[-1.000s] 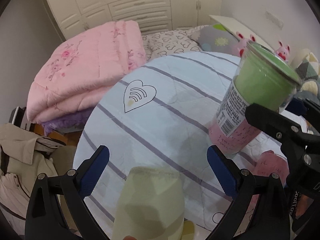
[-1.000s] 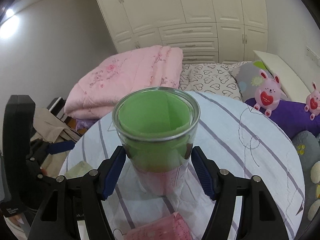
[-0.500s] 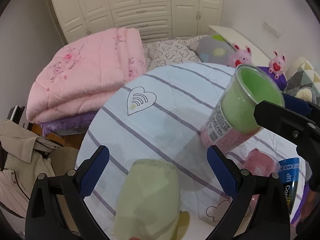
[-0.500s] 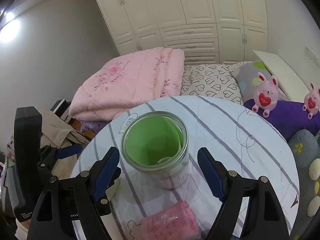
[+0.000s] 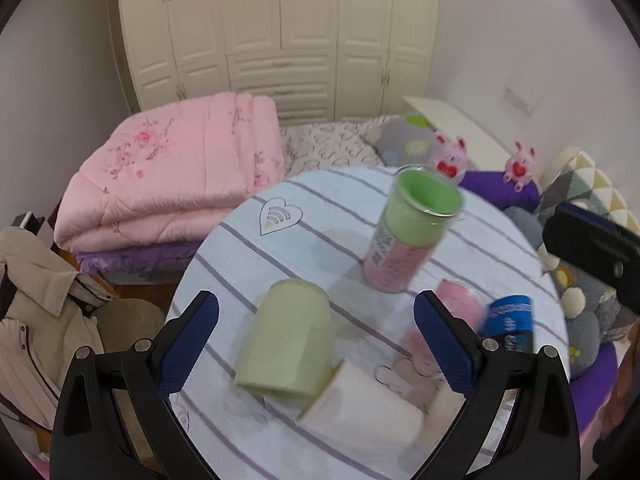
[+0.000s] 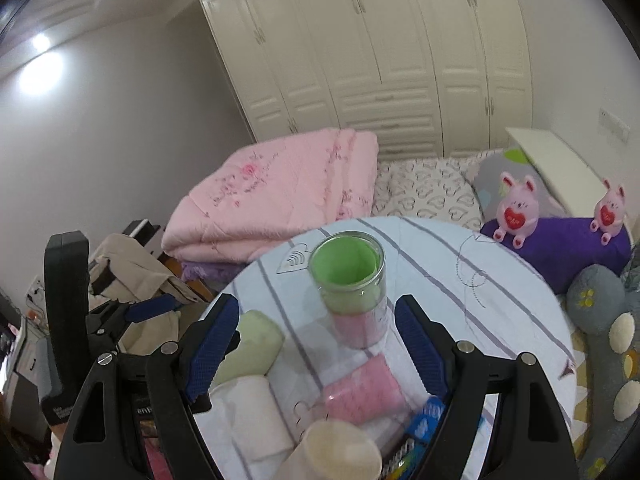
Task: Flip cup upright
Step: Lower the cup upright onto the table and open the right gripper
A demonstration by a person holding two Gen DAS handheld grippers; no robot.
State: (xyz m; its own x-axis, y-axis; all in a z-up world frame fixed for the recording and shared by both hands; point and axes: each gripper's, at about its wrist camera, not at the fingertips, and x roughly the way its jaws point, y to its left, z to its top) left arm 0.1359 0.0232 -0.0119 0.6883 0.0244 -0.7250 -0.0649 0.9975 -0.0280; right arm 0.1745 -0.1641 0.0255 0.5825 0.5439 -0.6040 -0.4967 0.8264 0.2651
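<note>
Released since 1 s ago, clear cup (image 6: 352, 288) with green lining now stands upright, mid-table (image 6: 500, 280), far of right gripper (image 6: 316, 344), which has drawn back, jaws wide, empty. Left gripper (image 5: 316, 340): wide open, empty, above yellow-green cup (image 5: 288, 344) lying sideways.

Each hand-held gripper (image 5: 316, 332) (image 6: 316, 336) has black screwed arms and blue pads.

I can read almost nothing. The clear cup (image 5: 408, 236) carries a white label with a barcode and small print, too blurred to make out. The blue cup (image 5: 508, 320) has white lettering, also blurred. The bench (image 5: 248, 248) cloth bears a heart sign (image 5: 280, 216) with curved stripes.
</note>
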